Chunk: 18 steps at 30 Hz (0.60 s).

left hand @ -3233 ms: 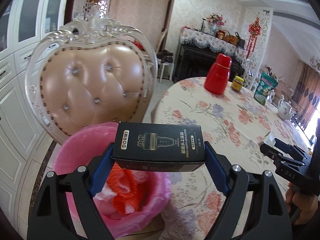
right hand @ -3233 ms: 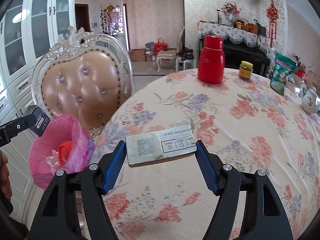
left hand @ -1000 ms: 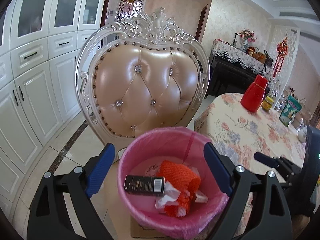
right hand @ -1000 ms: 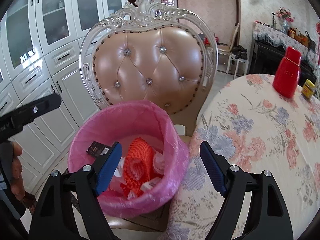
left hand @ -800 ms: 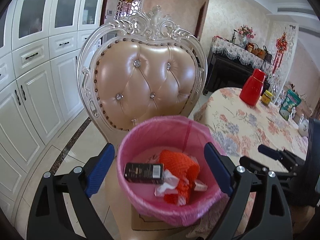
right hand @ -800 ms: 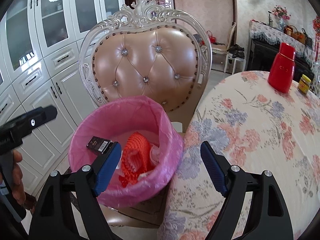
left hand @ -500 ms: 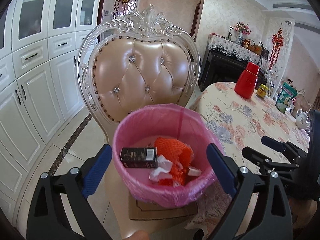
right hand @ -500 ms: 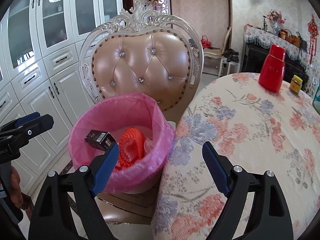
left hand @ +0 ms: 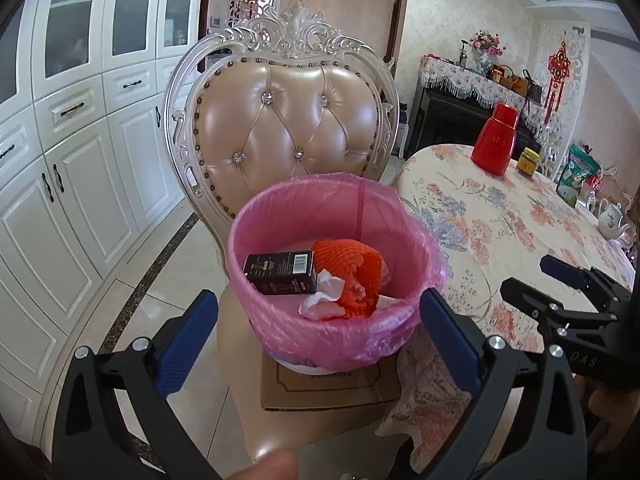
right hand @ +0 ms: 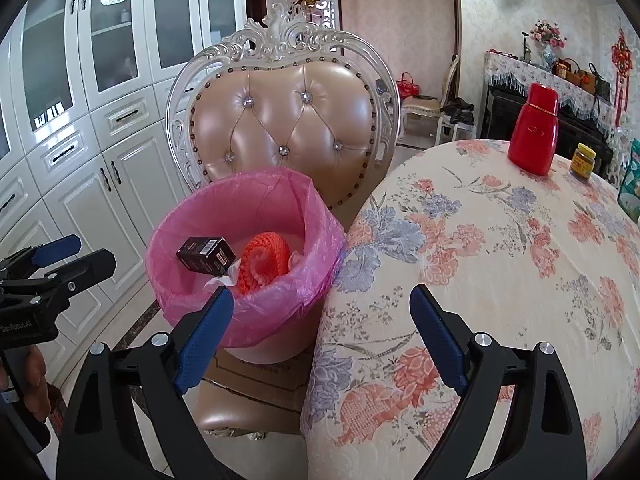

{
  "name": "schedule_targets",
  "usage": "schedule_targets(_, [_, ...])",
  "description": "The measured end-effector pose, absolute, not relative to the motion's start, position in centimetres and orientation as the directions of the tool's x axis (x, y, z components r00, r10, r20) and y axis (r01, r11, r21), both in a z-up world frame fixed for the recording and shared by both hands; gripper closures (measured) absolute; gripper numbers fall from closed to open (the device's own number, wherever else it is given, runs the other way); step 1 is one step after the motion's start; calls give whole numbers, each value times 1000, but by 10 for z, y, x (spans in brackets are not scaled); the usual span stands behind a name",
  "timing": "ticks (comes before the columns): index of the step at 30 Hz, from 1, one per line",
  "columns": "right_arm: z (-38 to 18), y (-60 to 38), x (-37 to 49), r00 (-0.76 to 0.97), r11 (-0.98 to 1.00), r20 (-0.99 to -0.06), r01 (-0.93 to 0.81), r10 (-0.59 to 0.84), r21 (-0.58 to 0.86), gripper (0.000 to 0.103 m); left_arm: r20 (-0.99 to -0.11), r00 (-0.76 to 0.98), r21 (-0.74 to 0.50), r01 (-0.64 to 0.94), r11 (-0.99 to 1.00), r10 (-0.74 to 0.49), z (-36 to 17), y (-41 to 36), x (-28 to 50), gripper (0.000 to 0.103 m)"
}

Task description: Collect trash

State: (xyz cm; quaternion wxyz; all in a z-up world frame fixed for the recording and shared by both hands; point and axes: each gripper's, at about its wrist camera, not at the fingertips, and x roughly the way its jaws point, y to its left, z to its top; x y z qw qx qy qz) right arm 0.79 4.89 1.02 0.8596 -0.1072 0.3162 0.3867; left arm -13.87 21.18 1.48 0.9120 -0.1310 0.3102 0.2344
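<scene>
Left wrist view: left gripper [left hand: 320, 330] and right gripper [right hand: 320, 330] both empty, jaws opening; black box [left hand: 282, 272] probably just rests in near pink bin [left hand: 400, 204].

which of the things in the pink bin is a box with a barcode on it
The black box, lying at the left side of the bin. Beside it are only an orange net and crumpled white paper.

bright, even daylight fills both views; glare shines on the chair back [left hand: 288, 120] and the glossy cabinet doors [right hand: 80, 92]; fisheye bends the edges and blackens the corners; everything looks sharp, with soft shadows
</scene>
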Motion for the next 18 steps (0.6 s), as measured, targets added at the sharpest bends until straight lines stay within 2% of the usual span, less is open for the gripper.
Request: schedule_targets(18, [13, 50, 5, 493, 667, -624, -742, 606, 62, 18, -618, 709, -92, -495, 864, 340, 18, 209, -139, 5])
